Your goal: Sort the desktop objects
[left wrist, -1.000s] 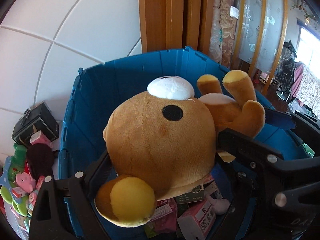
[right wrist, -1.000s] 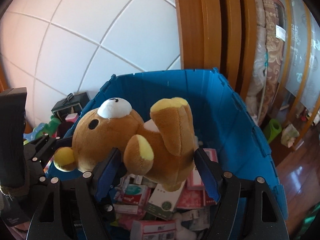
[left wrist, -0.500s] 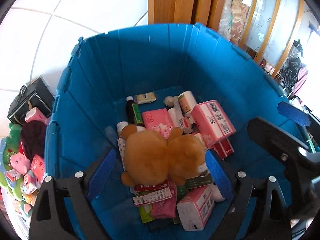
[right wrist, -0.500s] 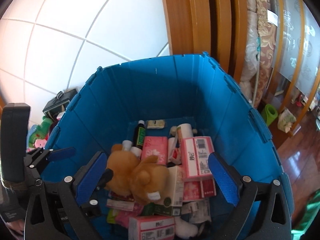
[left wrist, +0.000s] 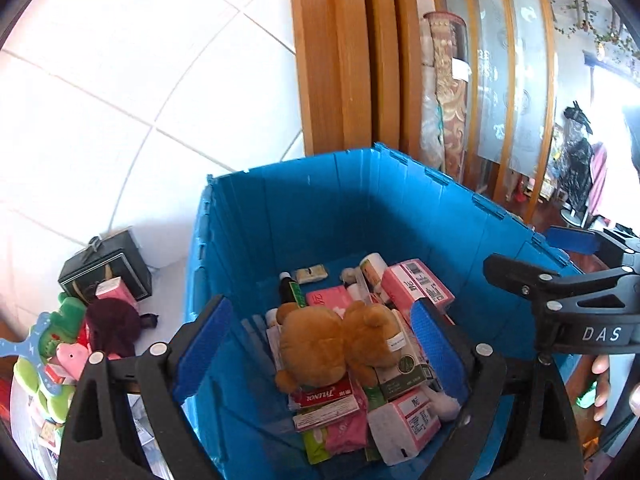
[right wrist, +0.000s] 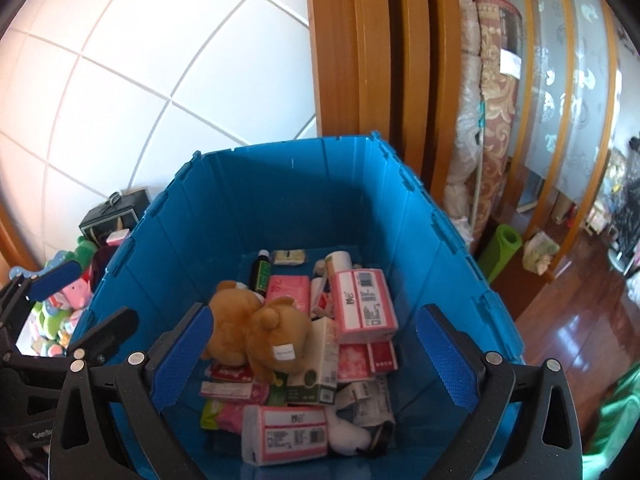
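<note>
A brown teddy bear [left wrist: 336, 346] lies face down inside the blue crate [left wrist: 360, 208], on top of several pink and white boxes [left wrist: 416, 292]. It also shows in the right wrist view [right wrist: 260, 332], in the same crate [right wrist: 280, 184]. My left gripper [left wrist: 320, 356] is open and empty above the crate's near side. My right gripper [right wrist: 316, 356] is open and empty above the crate too. Each gripper shows at the edge of the other's view.
Left of the crate lie a black case [left wrist: 106, 266], a dark plush [left wrist: 114, 324], a pink pig toy [left wrist: 72, 354] and green toys [left wrist: 32, 376]. Behind stand a white tiled wall, wooden door frames [left wrist: 340, 56] and rolled rugs [right wrist: 492, 120].
One second ago both grippers held the teddy bear over the crate. Both opened and the bear dropped onto the boxes. Both grippers have since lifted back a little.
</note>
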Tool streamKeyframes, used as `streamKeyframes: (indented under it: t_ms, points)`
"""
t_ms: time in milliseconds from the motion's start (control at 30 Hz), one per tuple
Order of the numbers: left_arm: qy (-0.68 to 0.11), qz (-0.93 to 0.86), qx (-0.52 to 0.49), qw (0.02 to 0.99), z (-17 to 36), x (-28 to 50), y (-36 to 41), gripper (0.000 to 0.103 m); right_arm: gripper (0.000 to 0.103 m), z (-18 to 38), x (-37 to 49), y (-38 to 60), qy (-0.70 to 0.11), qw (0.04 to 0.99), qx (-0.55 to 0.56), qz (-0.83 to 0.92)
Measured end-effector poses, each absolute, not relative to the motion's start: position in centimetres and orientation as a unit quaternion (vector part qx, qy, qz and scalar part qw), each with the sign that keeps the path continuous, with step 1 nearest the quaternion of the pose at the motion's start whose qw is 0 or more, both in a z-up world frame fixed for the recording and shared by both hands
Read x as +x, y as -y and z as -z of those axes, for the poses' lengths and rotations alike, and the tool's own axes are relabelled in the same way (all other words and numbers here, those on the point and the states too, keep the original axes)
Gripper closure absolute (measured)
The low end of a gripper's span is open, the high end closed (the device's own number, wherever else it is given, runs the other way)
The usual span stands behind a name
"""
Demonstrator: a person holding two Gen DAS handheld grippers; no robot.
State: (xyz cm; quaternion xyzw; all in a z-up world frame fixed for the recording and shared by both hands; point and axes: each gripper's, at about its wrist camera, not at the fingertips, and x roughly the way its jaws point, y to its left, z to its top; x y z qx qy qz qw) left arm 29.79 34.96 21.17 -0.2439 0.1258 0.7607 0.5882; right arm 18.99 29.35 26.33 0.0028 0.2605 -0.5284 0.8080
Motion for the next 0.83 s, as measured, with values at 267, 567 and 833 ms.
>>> streamKeyframes:
  t_ms: [267, 567, 833]
  points:
    - [-0.106, -0.769, -0.271, 0.569, -20.4, 28.5, -32.9, 0.011, 0.000, -25.1, 19.5, -31.3, -0.267, 0.776, -0.047, 0.569]
    - [-0.106, -0.777, -0.267, 0.560, -19.9, 28.8, -31.8, 0.011, 0.000, -23.2, 19.5, -30.7, -0.271, 0.785, -0.035, 0.556]
    - [-0.098, -0.771, -0.273, 0.567, -19.6, 28.6, -32.2, 0.011, 0.000, -22.4, 19.9, -29.5, -0.282, 0.781, -0.030, 0.556]
